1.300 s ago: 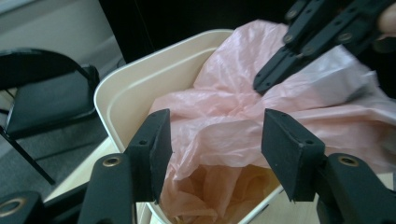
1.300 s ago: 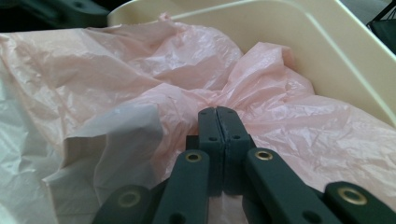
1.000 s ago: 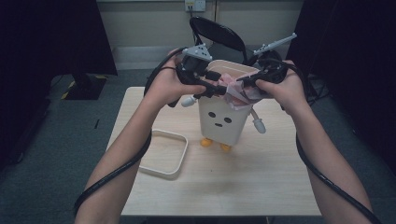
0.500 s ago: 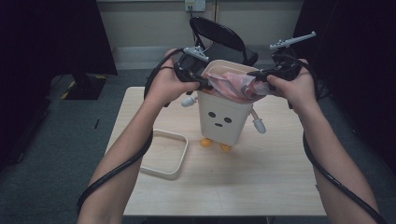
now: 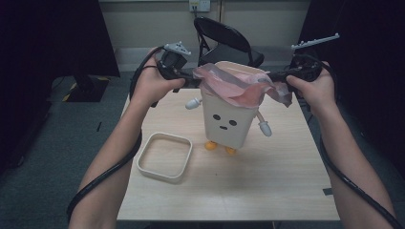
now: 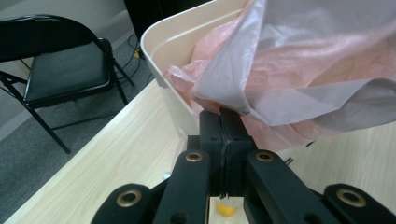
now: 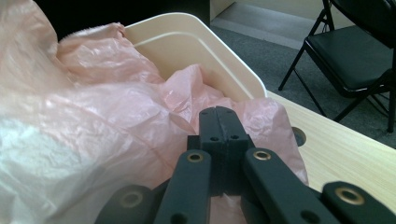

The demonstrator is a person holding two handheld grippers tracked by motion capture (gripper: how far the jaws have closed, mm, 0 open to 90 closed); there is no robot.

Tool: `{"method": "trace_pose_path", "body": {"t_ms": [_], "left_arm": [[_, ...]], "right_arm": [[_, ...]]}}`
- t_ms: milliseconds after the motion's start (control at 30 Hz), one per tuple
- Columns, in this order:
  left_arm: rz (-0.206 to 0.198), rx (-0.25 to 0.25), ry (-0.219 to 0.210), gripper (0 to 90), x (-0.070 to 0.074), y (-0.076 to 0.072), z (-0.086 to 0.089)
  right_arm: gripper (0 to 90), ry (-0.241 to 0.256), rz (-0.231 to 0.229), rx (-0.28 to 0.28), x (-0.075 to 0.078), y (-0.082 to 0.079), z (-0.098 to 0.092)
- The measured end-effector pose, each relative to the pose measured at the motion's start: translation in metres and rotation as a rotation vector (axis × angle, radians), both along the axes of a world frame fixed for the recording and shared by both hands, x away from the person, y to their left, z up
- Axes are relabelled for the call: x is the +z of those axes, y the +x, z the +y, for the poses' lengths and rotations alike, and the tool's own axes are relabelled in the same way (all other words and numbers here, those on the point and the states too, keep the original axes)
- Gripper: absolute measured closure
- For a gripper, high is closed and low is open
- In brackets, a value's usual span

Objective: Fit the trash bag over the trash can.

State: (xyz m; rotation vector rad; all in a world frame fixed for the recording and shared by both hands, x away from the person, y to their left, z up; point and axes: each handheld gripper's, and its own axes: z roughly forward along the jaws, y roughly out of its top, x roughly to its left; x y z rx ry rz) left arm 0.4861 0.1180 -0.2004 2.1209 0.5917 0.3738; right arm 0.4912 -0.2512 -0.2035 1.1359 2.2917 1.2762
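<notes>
Grey carpet and a black folding chair (image 5: 224, 38) sit behind the pale wooden counter (image 5: 267, 186), with dark curtains closing off both upper corners of the high view. At the centre of that view stands a cream bin with a face (image 5: 229, 119), its little arms and orange feet showing, and a pink plastic bag (image 5: 239, 86) is stretched across its mouth. A cream square tray (image 5: 165, 156) lies on the counter at lower left of the bin, apart from it.

The left hand-held gripper (image 5: 193, 82) is at the upper left of the bin's rim and the right hand-held gripper (image 5: 277, 76) at the upper right. From above, each jaw tip is buried in the plastic, so how they stand cannot be read there.

The left gripper view settles it for that side: the left hand-held gripper (image 6: 223, 114) has its jaws pressed together on a fold of the bag (image 6: 299, 70), just outside the bin's wall (image 6: 177, 56), with an orange foot peeking below. The right gripper view shows the right hand-held gripper (image 7: 218, 114) likewise clamped, with bag film (image 7: 93, 107) bunched around the tips; the pinched layer itself is hard to make out. The bin's inner rim (image 7: 205, 51) curves behind it, the inside partly covered by film. The bin's face appears in the high view.
</notes>
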Motion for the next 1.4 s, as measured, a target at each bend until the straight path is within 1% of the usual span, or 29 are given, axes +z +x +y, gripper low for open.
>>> {"method": "trace_pose_path", "body": {"t_ms": [100,200,233,267,300,333,467,500,567,600,667,733,800,867,900,967,1000,1033,1067,1100,1167,1233,1267,1333,1367,1400], "left_arm": [[-0.015,0.014,-0.002,89.5,0.004,0.0,0.006],[-0.043,0.033,-0.014,89.6,0.01,-0.001,0.013],[-0.047,0.038,-0.015,89.6,0.011,-0.001,0.015],[-0.052,0.04,-0.006,89.7,0.012,-0.002,0.018],[-0.049,0.044,-0.008,89.7,0.011,-0.002,0.02],[-0.045,0.045,0.003,89.8,0.011,-0.003,0.021],[-0.05,0.065,0.021,90.0,0.002,-0.003,0.029],[-0.05,0.071,0.019,90.0,-0.002,-0.003,0.031],[-0.037,0.073,0.013,90.0,-0.008,-0.003,0.035],[-0.034,0.075,0.022,90.0,-0.01,-0.003,0.037],[-0.028,0.086,0.03,90.0,-0.016,-0.003,0.041],[-0.021,0.077,0.017,90.0,-0.021,-0.004,0.043],[-0.02,0.072,0.033,90.0,-0.027,-0.005,0.042],[-0.018,0.067,0.037,90.0,-0.032,-0.006,0.039],[-0.02,0.065,0.032,90.0,-0.035,-0.006,0.038],[-0.005,0.052,0.01,90.0,-0.04,-0.006,0.037],[-0.003,0.055,0.0,90.0,-0.042,-0.006,0.036],[-0.004,0.048,0.011,90.0,-0.043,-0.006,0.035],[-0.002,0.049,0.003,89.9,-0.044,-0.006,0.034],[-0.002,0.04,0.008,89.8,-0.045,-0.005,0.033],[-0.007,0.046,0.001,89.6,-0.045,-0.005,0.031],[-0.002,0.037,0.01,89.6,-0.045,-0.004,0.031],[-0.004,0.04,0.007,89.5,-0.045,-0.004,0.031],[-0.006,0.049,0.002,88.9,-0.045,-0.003,0.03],[-0.01,0.055,-0.003,88.4,-0.045,-0.002,0.03],[-0.007,0.054,-0.005,88.5,-0.044,-0.002,0.03]], "right_arm": [[90.0,-0.001,0.008,0.007,0.0,-0.001,-0.001],[90.0,-0.004,0.004,0.016,0.002,-0.003,0.0],[90.0,-0.003,0.002,0.022,0.003,-0.004,0.001],[90.0,-0.005,0.003,0.025,0.004,-0.005,0.002],[90.0,-0.006,0.001,0.031,0.004,-0.006,0.002],[90.0,-0.007,-0.002,0.037,0.005,-0.007,0.003],[90.0,0.0,0.006,0.069,0.006,-0.013,0.005],[90.0,-0.003,0.003,0.073,0.006,-0.015,0.005],[90.0,-0.016,0.011,0.091,0.006,-0.019,0.007],[90.0,-0.029,0.014,0.097,0.006,-0.022,0.007],[90.0,-0.035,0.014,0.111,0.005,-0.025,0.007],[90.0,-0.037,0.012,0.11,0.003,-0.027,0.007],[90.0,-0.045,0.019,0.121,0.0,-0.028,0.008],[90.0,-0.038,0.027,0.122,-0.003,-0.028,0.007],[90.0,-0.029,0.025,0.121,-0.004,-0.028,0.007],[90.0,-0.015,0.019,0.122,-0.005,-0.028,0.006],[90.0,-0.012,0.016,0.119,-0.006,-0.028,0.005],[90.0,-0.012,0.017,0.119,-0.006,-0.028,0.005],[90.0,-0.009,0.017,0.122,-0.006,-0.028,0.005],[90.0,-0.01,0.013,0.122,-0.005,-0.028,0.005],[84.4,-0.011,-0.006,0.114,-0.004,-0.028,0.006],[75.2,0.014,-0.011,0.11,-0.001,-0.027,0.007],[71.7,0.02,-0.022,0.11,0.0,-0.026,0.008],[63.7,0.02,-0.048,0.12,0.004,-0.026,0.012],[59.5,0.035,-0.054,0.129,0.007,-0.027,0.015],[57.6,0.045,-0.055,0.138,0.008,-0.027,0.017]]}}
